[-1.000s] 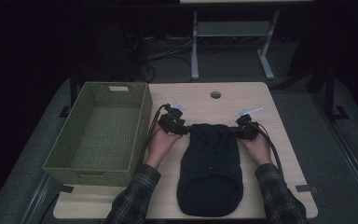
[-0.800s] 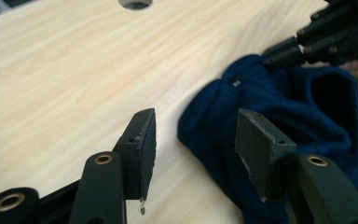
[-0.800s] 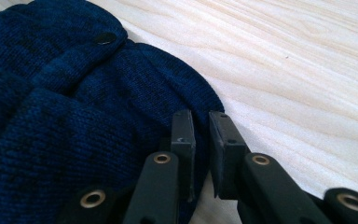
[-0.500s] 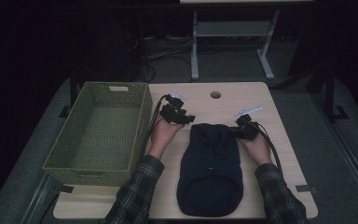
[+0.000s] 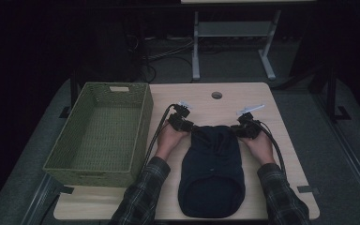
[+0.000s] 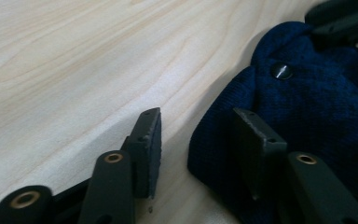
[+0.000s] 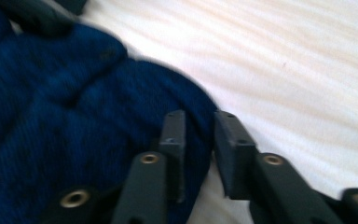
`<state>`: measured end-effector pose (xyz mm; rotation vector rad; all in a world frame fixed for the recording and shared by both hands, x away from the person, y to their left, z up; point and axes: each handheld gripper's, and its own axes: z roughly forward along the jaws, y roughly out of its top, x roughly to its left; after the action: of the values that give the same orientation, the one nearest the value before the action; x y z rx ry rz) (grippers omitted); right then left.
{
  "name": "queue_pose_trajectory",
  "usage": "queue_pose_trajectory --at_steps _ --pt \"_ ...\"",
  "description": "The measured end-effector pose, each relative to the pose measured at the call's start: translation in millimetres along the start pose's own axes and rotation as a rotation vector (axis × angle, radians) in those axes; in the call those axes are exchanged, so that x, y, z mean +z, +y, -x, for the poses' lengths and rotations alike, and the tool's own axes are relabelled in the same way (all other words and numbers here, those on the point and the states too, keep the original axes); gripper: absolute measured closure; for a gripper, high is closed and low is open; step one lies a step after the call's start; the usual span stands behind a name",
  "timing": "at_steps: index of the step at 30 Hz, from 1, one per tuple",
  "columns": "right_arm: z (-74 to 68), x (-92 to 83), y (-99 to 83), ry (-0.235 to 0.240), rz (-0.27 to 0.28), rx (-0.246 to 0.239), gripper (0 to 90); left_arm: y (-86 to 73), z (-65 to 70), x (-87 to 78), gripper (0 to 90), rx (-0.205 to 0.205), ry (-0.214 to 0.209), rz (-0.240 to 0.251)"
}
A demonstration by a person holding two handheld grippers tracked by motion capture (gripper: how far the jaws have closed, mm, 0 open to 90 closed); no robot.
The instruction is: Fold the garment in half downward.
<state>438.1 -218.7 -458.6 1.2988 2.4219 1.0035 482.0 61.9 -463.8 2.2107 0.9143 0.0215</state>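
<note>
From the high view, a dark blue knitted garment (image 5: 212,171) lies flat on the pale wooden desk (image 5: 290,140), lengthwise toward the person, with an empty green woven basket (image 5: 101,133) at its left, apart from it. The left claw (image 5: 191,127) sits at the garment's far left corner and the right claw (image 5: 238,130) at its far right corner, each in a hand with a plaid sleeve behind. In the left gripper view, the left claw (image 6: 198,140) stands half wide and has just been closing: one pad rests over the knit edge of the garment (image 6: 307,107), the other over bare desk (image 6: 74,60), with the cloth's edge in between but not pinched. A small dark snap button (image 6: 281,71) shows on the fabric. In the right gripper view, the right claw (image 7: 200,140) is narrow, its jaws just easing apart; a fold of the garment (image 7: 74,121) edge lies in the gap, and whether the pads press it cannot be told through the blur.
</note>
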Motion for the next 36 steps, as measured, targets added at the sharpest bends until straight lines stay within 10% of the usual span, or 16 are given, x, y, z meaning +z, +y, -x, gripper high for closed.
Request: queue_pose_trajectory --at_steps 3,12,20,36 --pt "0.9 -6.3 7.6 -0.017 0.057 -0.007 73.0 -0.1 1.0 0.9 59.3 0.016 -0.014 -0.003" --pt "6.0 9.9 7.8 0.026 -0.019 0.010 73.7 3.7 9.4 2.9 85.4 0.101 -0.020 -0.039" --pt "-2.0 10.0 11.2 -0.008 -0.050 -0.036 85.1 6.4 10.5 -3.0 87.9 0.072 -0.011 -0.034" --pt "-7.0 -44.5 45.1 -0.015 0.117 -0.058 85.1 47.6 32.1 -72.7 88.0 0.167 0.058 0.142"
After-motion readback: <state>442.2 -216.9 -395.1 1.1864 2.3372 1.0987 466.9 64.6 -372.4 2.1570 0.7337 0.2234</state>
